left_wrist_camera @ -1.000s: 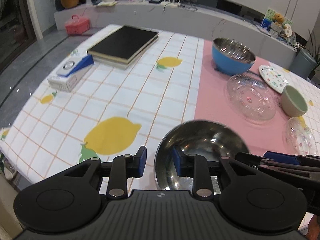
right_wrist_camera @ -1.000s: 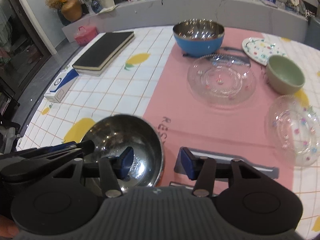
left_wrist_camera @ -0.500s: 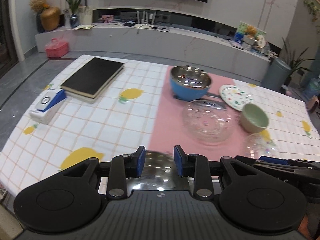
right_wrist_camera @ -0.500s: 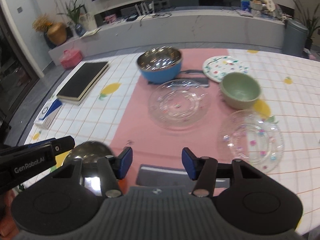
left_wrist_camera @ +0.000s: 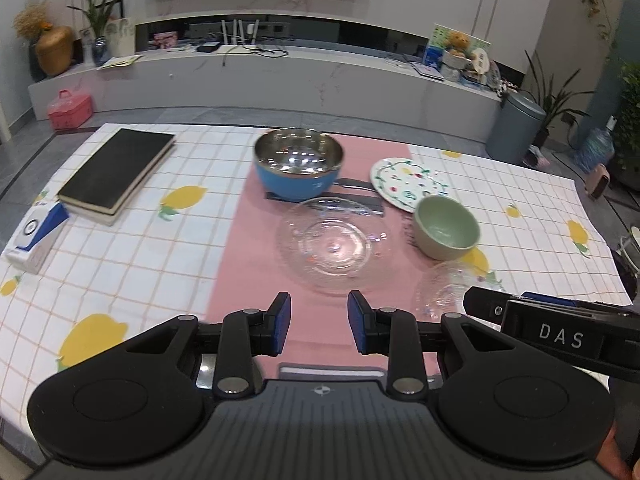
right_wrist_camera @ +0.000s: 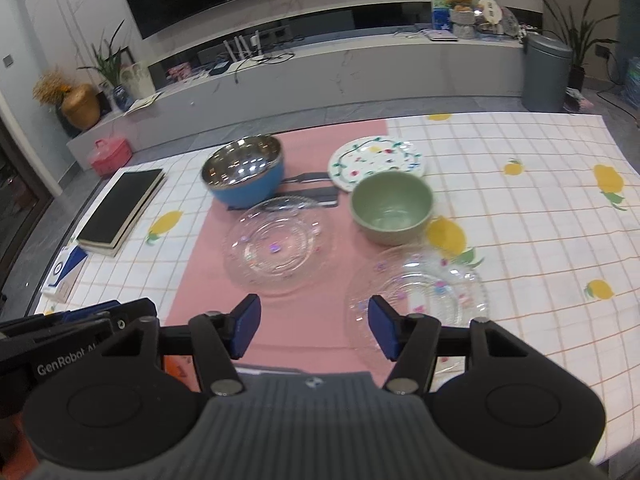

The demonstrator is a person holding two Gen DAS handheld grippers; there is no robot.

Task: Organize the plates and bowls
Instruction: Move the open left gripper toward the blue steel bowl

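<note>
Your right gripper (right_wrist_camera: 314,328) carries the letters "DAS" on its side, readable from the left wrist view, and your left gripper (left_wrist_camera: 319,323) reads "GenRobot" with a cut-off "AI" after it in the right wrist view. No other writing on the counter (left_wrist_camera: 132,264) is legible; the white and blue box (left_wrist_camera: 36,234) at the left edge shows only a round mark.

You hold both grippers side by side above the near edge of the counter, tilted down toward the dishes. Your left fingers (left_wrist_camera: 280,326) stand partly apart with nothing between them. Your right fingers (right_wrist_camera: 380,330) have just been opening and stand wider, also empty.

The dishes sit ahead of you on and beside the pink runner (right_wrist_camera: 192,276). The blue bowl with a steel inside (right_wrist_camera: 244,176) stands farthest back, near the black book (right_wrist_camera: 124,206). A clear glass plate (right_wrist_camera: 278,250) lies in front of it. The patterned white plate (right_wrist_camera: 376,162) lies behind the green bowl (right_wrist_camera: 392,208). A second clear plate (right_wrist_camera: 420,292) lies just past your right fingers, under their tips in the view.
</note>
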